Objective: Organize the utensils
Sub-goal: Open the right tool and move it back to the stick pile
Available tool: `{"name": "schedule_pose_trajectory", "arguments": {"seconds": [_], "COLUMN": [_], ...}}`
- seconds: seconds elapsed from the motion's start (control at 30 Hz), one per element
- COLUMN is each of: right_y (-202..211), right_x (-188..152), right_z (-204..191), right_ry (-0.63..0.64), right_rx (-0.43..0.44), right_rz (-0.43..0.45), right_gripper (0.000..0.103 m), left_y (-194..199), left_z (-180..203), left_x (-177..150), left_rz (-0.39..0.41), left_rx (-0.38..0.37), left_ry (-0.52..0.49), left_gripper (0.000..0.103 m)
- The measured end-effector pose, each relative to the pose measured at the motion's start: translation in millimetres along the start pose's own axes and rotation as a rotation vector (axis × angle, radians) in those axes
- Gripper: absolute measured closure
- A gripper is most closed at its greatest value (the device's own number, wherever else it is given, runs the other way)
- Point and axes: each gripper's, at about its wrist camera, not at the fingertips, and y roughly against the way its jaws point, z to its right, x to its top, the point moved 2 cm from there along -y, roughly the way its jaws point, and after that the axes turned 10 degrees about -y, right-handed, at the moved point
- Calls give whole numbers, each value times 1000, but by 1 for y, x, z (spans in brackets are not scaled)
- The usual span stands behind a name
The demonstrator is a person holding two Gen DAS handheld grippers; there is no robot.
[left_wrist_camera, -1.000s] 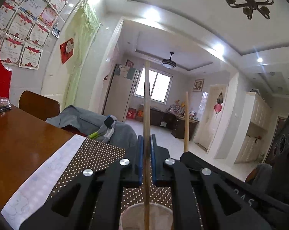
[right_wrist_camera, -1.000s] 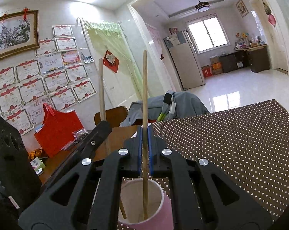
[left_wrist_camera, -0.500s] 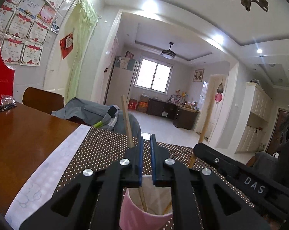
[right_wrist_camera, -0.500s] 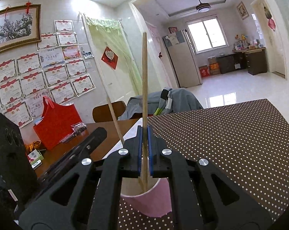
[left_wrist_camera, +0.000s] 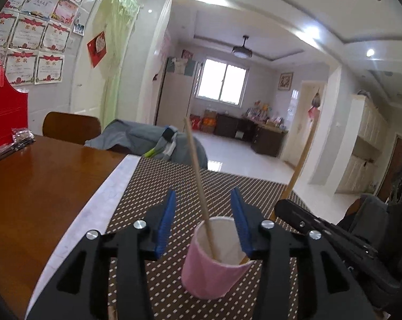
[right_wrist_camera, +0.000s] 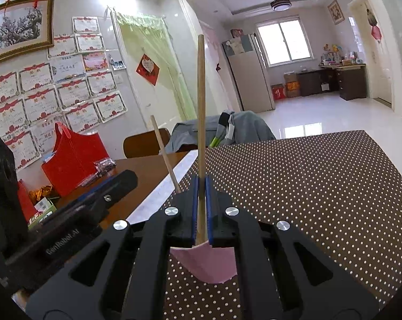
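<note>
Brown, white-dotted tablecloth point(left_wrist_camera: 227, 186) over a wooden dining table point(left_wrist_camera: 40, 186), living room beyond.

Item: pink paper cup point(left_wrist_camera: 214, 266), upright on the cloth, near me.

Item: thin wooden chopstick point(left_wrist_camera: 198, 176), leaning left in the cup, loose between my left gripper point(left_wrist_camera: 203, 229), whose blue-padded jaws are opening and touch nothing.

Item: second wooden chopstick point(right_wrist_camera: 201, 122), upright, pinched tight in my right gripper point(right_wrist_camera: 201, 213), its lower end at the cup's rim.

Risks: the light cup could tip if my right hand pushes sideways; a slanted release may send the stick outside; my retreating left pads could clip the leaning stick.
</note>
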Motion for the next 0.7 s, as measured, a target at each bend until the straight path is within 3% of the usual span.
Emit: {"name": "schedule_pose_trajectory", "arguments": {"seconds": [0.17, 0.23, 0.27, 0.3, 0.33, 0.5, 0.7], "right_y": [-3, -2, -1, 1, 3, 20, 38], "right_x": [-5, -7, -8, -9, -9, -11, -32], "right_z": [-4, -5, -6, -8, -9, -11, -18], "right_ry": [-3, -3, -2, 2, 4, 7, 26], "right_rx": [-28, -34, -37, -44, -49, -62, -85], "right_rz": [-37, -50, -51, -49, -42, -34, -87], "right_gripper": [96, 91, 78, 58, 51, 50, 50], "left_y": [14, 18, 21, 24, 27, 49, 68], "left_z": [-10, -15, -19, -21, -23, -34, -52], "left_x": [-5, -7, -9, -11, -12, -22, -54], "left_rz": [-50, -75, -103, -120, -131, -192, -331], "left_rx": [41, 23, 3, -6, -12, -11, -12], "left_ry": [-27, -14, 1, 11, 18, -10, -35], "left_gripper": [55, 54, 54, 54, 54, 54, 49]}}
